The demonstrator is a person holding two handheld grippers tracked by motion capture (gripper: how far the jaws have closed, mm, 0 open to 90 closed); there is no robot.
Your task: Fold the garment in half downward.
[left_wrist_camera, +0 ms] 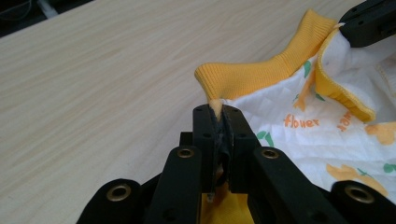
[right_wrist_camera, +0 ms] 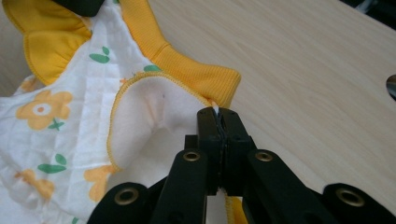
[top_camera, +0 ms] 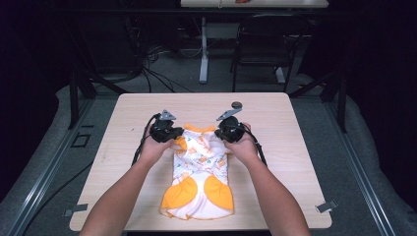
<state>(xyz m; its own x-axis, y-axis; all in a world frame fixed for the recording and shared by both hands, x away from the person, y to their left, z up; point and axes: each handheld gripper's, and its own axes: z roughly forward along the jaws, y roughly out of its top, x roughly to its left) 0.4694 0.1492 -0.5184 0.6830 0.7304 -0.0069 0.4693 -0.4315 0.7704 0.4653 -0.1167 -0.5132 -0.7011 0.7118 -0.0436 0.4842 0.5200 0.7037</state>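
Two grips are made: my left fingers (left_wrist_camera: 218,122) and right fingers (right_wrist_camera: 219,125) are clamped on the garment's (top_camera: 200,169) orange collar corners. Its far end hangs between them; the near end rests on the surface (top_camera: 275,128). Lifting or folding remains.

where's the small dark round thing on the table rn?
In the high view, the small dark round disc lies on the light wooden table toward its far edge, right of centre, just beyond the right gripper, clear of the white-and-orange floral garment.
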